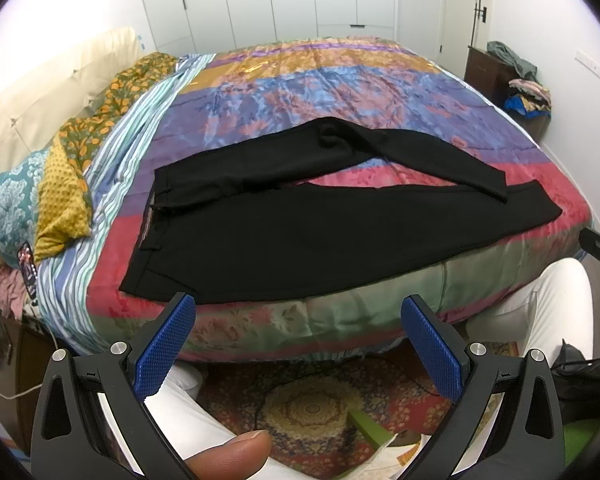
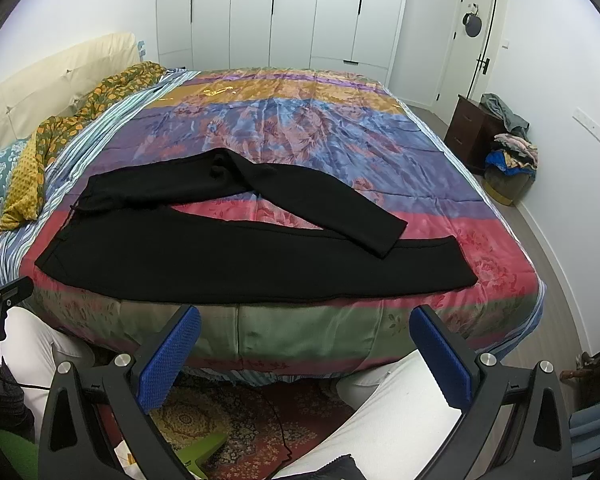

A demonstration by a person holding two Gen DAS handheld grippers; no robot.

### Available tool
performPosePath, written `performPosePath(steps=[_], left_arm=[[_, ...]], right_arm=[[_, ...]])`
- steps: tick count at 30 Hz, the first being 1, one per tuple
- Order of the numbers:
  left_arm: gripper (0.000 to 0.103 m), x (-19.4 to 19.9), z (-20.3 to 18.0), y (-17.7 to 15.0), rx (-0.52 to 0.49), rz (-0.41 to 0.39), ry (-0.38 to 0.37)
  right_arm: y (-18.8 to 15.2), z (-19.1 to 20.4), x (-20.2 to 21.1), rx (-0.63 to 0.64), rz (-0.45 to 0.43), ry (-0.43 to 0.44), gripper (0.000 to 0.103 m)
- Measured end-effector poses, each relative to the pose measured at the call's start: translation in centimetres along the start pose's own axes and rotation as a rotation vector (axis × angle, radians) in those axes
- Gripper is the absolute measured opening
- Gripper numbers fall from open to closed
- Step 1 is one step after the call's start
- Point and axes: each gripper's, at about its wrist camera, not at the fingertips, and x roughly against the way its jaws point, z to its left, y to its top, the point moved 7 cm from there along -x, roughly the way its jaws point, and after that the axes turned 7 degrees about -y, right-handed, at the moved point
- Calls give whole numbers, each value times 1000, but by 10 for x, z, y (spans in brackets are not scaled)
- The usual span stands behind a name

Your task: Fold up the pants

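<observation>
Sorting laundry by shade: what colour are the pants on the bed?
Black pants, clearest in the right wrist view.

White wardrobe doors [image 2: 300, 12] fill the 12 o'clock wall. A dark nightstand [image 2: 474, 130] stands at 2 o'clock. Grey floor [image 2: 556, 256] beside it.

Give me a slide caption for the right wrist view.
Open right tool faces black fabric pants spread unfolded on a colourful patchwork bedspread.

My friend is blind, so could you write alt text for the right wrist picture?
Black pants lie spread on a colourful bedspread, far leg angled across the near one. The open right gripper, blue fingers apart, sits before the bed, holding nothing.
</observation>
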Motion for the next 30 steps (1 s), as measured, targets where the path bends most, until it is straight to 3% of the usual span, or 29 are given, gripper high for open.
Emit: performPosePath(steps=[30], left_arm=[[103, -4, 8, -5, -2, 25, -4]], right_arm=[[-5, -7, -8, -4, 14, -39, 103]])
